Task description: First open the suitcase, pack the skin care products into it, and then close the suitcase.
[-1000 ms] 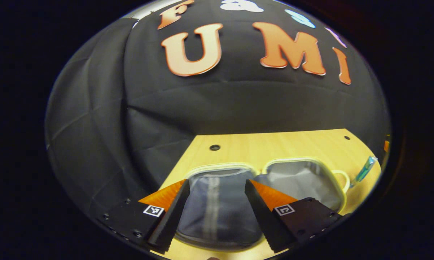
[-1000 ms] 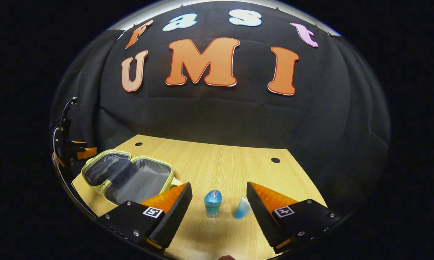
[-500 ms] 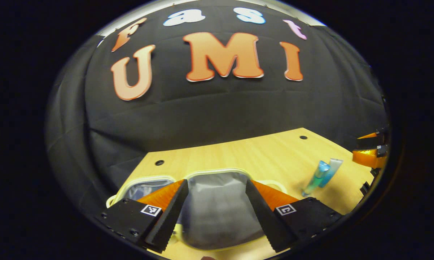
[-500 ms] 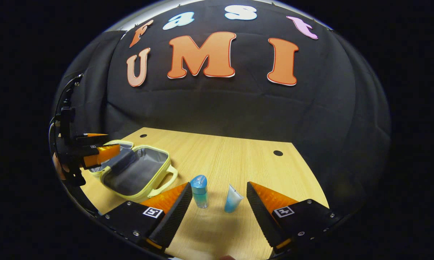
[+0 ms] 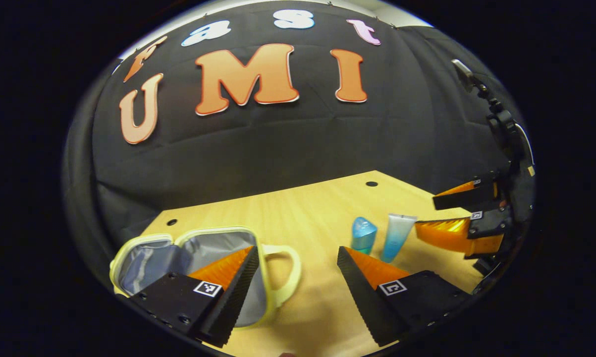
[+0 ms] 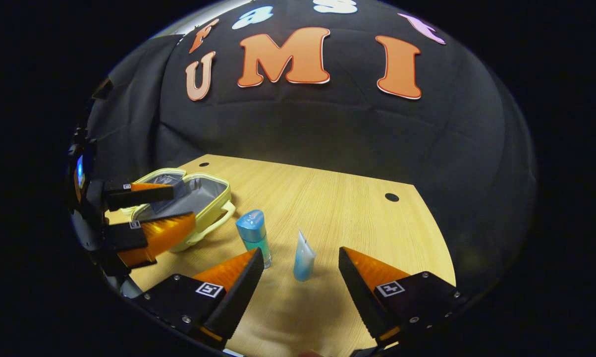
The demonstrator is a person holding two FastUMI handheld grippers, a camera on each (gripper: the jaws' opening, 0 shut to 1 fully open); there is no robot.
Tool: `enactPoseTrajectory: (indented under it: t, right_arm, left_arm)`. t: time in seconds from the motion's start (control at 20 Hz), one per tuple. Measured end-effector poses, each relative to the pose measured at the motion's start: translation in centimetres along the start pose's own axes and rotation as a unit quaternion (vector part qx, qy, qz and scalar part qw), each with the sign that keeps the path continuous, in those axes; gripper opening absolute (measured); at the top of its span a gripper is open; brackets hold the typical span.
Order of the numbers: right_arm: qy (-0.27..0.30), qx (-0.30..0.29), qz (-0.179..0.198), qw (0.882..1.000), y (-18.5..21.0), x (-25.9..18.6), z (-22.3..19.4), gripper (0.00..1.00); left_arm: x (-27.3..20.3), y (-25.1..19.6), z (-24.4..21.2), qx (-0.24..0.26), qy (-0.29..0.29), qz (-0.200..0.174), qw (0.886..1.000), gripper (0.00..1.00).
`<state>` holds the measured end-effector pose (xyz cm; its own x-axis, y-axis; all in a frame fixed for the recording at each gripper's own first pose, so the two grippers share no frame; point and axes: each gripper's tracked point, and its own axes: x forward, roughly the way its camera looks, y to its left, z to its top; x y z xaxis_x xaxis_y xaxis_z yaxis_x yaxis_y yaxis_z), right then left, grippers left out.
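On the pale wooden desk (image 6: pixel 327 198), the small pale-yellow soft-sided suitcase with grey lining (image 6: pixel 198 196) lies unzipped and spread flat at the left, its loop handle facing the two skin care items. These stand upright and close together just right of it: a translucent blue bottle with a rounded blue cap (image 6: pixel 253 235) and a slim pale-blue squeeze tube standing on its cap (image 6: pixel 303 258). The right claw (image 6: pixel 300 277) hangs wide open and empty, low over the desk, with the tube between its fingers' line of reach and the bottle just beside its left finger. The left claw (image 5: pixel 298 277) is likewise wide open and holds nothing; it hovers at the near edge of the suitcase, over the handle. In the right gripper view it appears at the far left (image 6: pixel 171 208), beside the case. Judged state: opening is done, packing has not begun, both items remain on the desk. Risks noted: the two items stand so near one another that an approach to the tube may clip the bottle and tip it; the tube, balanced on its narrow cap, looks easy to knock over or to squeeze out of a hard pinch; the light case may slide or fold if an item is dropped against its rim unsupported.
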<state>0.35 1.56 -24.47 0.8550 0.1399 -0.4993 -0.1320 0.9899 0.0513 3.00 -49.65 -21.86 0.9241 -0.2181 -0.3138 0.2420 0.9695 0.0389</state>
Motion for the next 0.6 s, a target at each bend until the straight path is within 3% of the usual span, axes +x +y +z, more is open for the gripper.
enactPoseTrajectory:
  t: [0.25,0.6]
  right_arm:
    - [0.001,0.006,0.011,1.000,-0.8,2.2,-1.4,0.96]
    - [0.013,-0.015,0.026,0.999,-2.2,4.6,-4.3,0.97]
  left_arm:
    - [3.9,-4.6,-2.4,-0.014,0.002,-0.032,0.999,0.99]
    - [8.4,-7.0,-6.6,-0.024,0.034,-0.049,0.998,0.92]
